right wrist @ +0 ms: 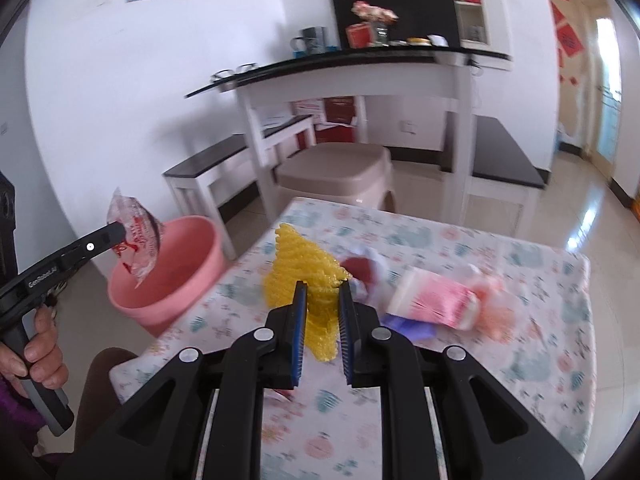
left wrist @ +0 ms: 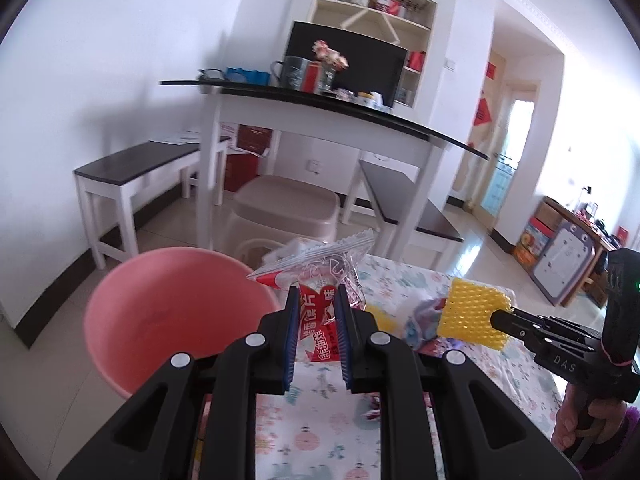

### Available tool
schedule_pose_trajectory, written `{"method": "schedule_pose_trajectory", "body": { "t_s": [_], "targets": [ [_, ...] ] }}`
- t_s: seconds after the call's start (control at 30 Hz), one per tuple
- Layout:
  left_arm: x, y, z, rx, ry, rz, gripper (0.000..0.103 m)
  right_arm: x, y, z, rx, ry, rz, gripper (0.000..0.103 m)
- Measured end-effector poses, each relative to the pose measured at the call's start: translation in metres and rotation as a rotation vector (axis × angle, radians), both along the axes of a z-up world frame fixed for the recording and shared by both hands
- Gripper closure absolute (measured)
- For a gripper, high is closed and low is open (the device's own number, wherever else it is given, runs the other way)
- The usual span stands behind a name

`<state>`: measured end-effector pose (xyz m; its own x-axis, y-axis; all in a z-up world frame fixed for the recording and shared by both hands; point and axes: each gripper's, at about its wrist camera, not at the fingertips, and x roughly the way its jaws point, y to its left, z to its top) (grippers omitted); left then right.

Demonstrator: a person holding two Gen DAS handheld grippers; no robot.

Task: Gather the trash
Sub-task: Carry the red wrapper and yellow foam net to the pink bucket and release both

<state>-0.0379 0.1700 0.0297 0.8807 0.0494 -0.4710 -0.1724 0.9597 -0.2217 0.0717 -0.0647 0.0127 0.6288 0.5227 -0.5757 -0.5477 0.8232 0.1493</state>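
My left gripper [left wrist: 318,294] is shut on a red and clear snack wrapper [left wrist: 320,276], held up beside the rim of the pink bin [left wrist: 176,312]. From the right wrist view the same wrapper [right wrist: 134,240] hangs over the pink bin [right wrist: 168,280], pinched by the left gripper [right wrist: 120,232]. My right gripper [right wrist: 324,292] is shut on a yellow foam net [right wrist: 296,272], lifted above the floral tablecloth [right wrist: 440,360]. In the left wrist view the yellow net [left wrist: 472,312] sticks out of the right gripper [left wrist: 496,318] at the right.
More litter lies on the table: a pink packet [right wrist: 436,300], a purple scrap [right wrist: 408,326], and a red and white wrapper [right wrist: 364,268]. Beyond stand a beige stool [right wrist: 336,172], white benches [left wrist: 132,176] and a tall white table [left wrist: 320,116].
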Motion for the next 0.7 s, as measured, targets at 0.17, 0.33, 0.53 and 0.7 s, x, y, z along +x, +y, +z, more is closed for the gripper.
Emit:
{"method": "schedule_pose_trajectory", "body": {
  "t_s": [0.17,0.33,0.53,0.7],
  "targets": [
    [-0.014,0.025,0.0,-0.014,-0.006,0.071,0.087,-0.003,0.039,0.006,-0.002,-0.021,0.08,0.088],
    [-0.026,0.042,-0.004,-0.018,0.001,0.114,0.087,-0.006,0.077,0.01,0.002,-0.025,0.161,0.088],
    [-0.034,0.061,-0.014,-0.029,0.018,0.158,0.087,-0.009,0.119,0.011,-0.008,-0.033,0.234,0.088],
    [-0.035,0.073,-0.025,-0.025,0.042,0.187,0.087,-0.014,0.151,0.009,-0.024,-0.031,0.285,0.088]
  ]
}}
